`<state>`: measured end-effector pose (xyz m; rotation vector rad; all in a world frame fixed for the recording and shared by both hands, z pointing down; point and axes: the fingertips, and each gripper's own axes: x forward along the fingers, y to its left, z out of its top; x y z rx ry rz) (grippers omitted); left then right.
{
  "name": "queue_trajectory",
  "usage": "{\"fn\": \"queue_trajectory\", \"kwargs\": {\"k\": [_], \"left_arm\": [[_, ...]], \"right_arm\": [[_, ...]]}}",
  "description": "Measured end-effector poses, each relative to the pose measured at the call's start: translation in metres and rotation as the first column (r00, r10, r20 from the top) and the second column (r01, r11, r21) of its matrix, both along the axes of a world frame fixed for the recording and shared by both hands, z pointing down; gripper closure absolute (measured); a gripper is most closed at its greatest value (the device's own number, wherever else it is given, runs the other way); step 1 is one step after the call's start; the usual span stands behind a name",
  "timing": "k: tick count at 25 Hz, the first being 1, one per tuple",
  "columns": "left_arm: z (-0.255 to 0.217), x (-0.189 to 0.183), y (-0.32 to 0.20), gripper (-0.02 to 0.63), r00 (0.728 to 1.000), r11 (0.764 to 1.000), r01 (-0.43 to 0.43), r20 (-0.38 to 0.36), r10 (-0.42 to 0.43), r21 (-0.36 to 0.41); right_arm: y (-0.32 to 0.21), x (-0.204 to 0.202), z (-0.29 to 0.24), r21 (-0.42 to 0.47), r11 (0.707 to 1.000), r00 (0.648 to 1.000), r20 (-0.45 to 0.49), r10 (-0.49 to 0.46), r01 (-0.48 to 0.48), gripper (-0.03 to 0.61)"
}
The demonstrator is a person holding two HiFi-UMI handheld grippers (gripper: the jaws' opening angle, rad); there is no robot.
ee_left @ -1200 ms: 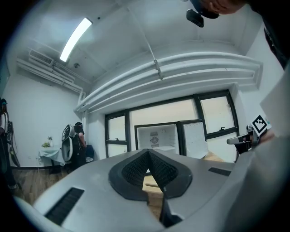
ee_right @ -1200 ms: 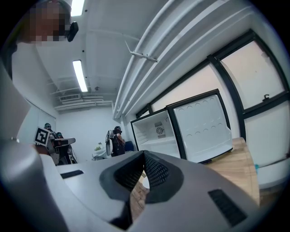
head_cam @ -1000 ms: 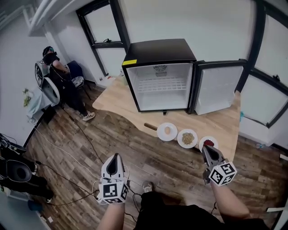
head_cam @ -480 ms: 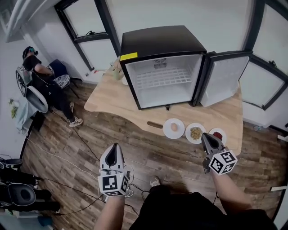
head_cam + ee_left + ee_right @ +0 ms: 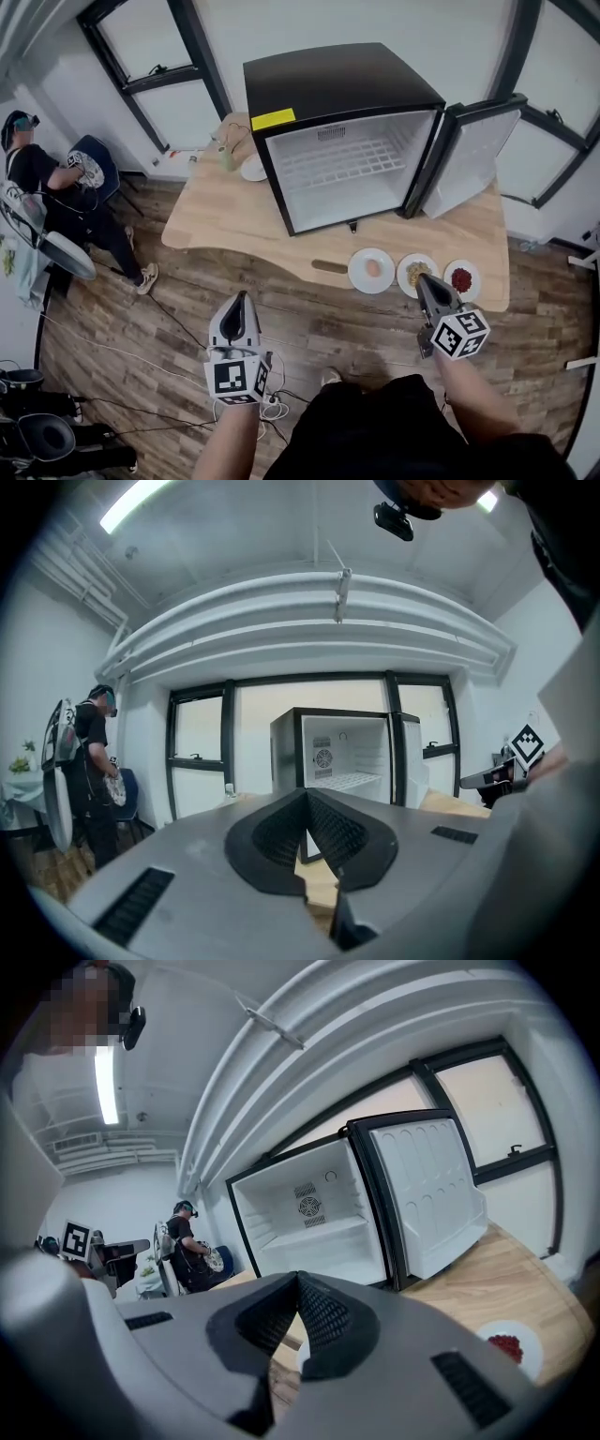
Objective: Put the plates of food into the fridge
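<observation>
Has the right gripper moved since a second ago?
Yes. The right gripper was over the red-food plate; now its tip overlaps the middle plate, so it has shifted left along the row.

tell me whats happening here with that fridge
A person stands at the light wooden table with the left hand-held gripper and right hand-held gripper both shut and empty. The small black fridge stands open, its white inside empty. Three round white plates of food sit in a row near the table's front edge, untouched.
</observation>
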<state>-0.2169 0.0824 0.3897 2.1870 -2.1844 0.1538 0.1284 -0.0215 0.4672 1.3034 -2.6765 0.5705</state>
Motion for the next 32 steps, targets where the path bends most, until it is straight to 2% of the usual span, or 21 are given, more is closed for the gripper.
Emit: {"fn": "queue_trajectory", "kwargs": {"k": [6,10,16,22,25,30,32], "left_arm": [[-0.004,-0.003,-0.032,0.609,0.997,0.996,-0.078,0.012,0.078,0.034],[0.0,0.006,-0.052,0.609,0.993,0.992,-0.117,0.007,0.117,0.038],[0.008,0.022,-0.069,0.609,0.989,0.989,-0.147,0.012,0.147,0.026],[0.03,0.028,-0.089,0.609,0.988,0.988,-0.154,0.028,0.153,0.013],[0.045,0.029,-0.096,0.609,0.987,0.987,-0.158,0.02,0.158,-0.009],[0.063,0.037,-0.11,0.609,0.982,0.982,-0.187,0.026,0.188,-0.035],[0.07,0.038,-0.114,0.609,0.979,0.978,-0.199,0.032,0.201,-0.054]], "right_arm": [[0.001,-0.013,0.008,-0.017,0.999,0.999,0.015,0.042,-0.042,0.558],[0.003,-0.007,0.025,-0.062,0.996,0.997,0.033,0.073,-0.071,0.558],[0.005,0.0,0.065,-0.128,0.986,0.99,0.07,0.119,-0.109,0.558],[0.003,-0.008,0.12,-0.184,0.98,0.99,0.098,0.099,-0.08,0.557],[0.004,-0.012,0.156,-0.255,0.962,0.983,0.128,0.129,-0.093,0.557],[0.006,-0.017,0.206,-0.382,0.916,0.964,0.172,0.202,-0.123,0.553],[0.005,-0.021,0.219,-0.423,0.897,0.953,0.2,0.227,-0.125,0.511]]}}
